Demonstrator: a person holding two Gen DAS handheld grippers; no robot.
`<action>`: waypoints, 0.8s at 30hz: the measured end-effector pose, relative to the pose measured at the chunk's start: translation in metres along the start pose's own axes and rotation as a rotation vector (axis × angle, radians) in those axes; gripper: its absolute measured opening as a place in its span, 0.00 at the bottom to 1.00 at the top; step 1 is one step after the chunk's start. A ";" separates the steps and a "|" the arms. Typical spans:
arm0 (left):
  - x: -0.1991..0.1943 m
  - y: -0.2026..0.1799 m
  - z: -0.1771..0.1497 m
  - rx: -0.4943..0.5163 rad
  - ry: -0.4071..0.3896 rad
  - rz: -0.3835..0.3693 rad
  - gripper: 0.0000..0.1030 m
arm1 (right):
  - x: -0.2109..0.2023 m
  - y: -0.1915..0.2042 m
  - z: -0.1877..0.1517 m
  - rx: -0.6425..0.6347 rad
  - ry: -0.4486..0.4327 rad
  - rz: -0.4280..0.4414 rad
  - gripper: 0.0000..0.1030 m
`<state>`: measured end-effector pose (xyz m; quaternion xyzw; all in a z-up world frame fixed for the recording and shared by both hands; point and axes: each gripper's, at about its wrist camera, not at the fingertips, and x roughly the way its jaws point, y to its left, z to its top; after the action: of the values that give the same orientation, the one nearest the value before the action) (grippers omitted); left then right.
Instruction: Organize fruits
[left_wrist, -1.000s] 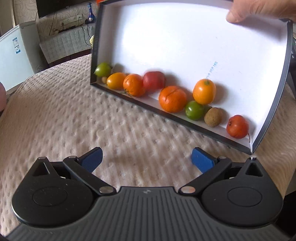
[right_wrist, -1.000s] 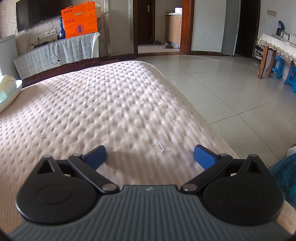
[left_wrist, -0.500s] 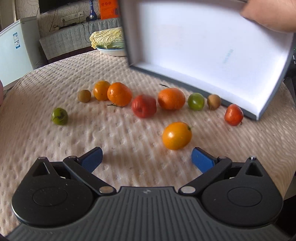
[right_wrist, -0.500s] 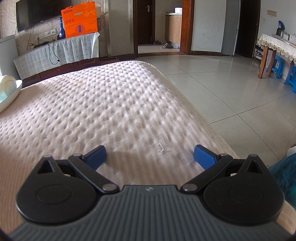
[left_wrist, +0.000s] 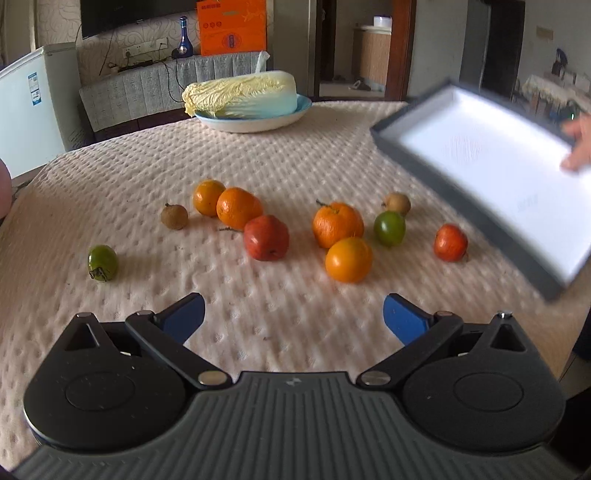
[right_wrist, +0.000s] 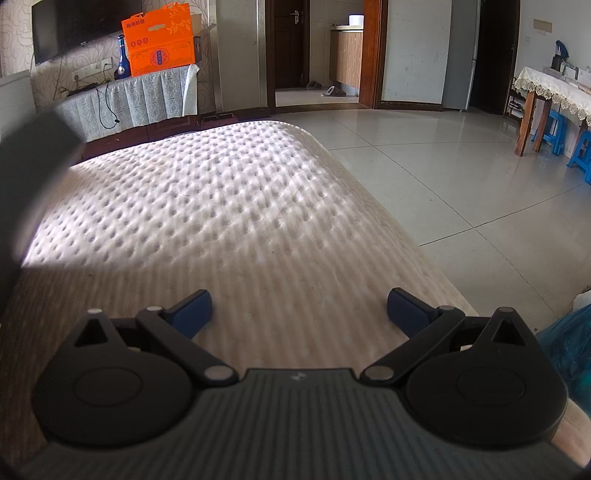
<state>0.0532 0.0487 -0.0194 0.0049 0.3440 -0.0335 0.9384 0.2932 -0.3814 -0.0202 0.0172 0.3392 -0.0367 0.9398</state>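
Only the left view shows the counter (left_wrist: 110, 177) carrying the tilted, blurred box (left_wrist: 491, 173), a cabbage (left_wrist: 240, 94) and scattered fruits (left_wrist: 338, 224) mid-counter. The right view shows bare cloth to the counter's edge. Left tongs (left_wrist: 293, 314) and right tongs (right_wrist: 299, 309) gape, empty.

Napa cabbage (left_wrist: 242, 94) in a plate (left_wrist: 255, 122), orange gift box (right_wrist: 159, 40), blue bottle (right_wrist: 122, 59)

Dimpled cream tablecloth (left_wrist: 295, 155), orange tangerine (left_wrist: 338, 224), red fruit (left_wrist: 266, 238), white-lined grey box (left_wrist: 491, 173)
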 end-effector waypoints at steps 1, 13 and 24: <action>-0.002 0.001 0.000 -0.012 -0.009 -0.003 1.00 | 0.001 0.002 0.000 -0.004 0.000 -0.003 1.00; -0.003 -0.004 -0.003 0.033 -0.022 -0.004 1.00 | 0.001 0.000 0.000 -0.003 0.000 -0.002 1.00; 0.000 0.014 0.000 -0.102 -0.016 -0.033 1.00 | -0.035 -0.019 -0.008 0.020 0.102 -0.063 0.96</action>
<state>0.0539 0.0632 -0.0200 -0.0490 0.3375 -0.0316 0.9395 0.2599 -0.3974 -0.0042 0.0179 0.3868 -0.0686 0.9194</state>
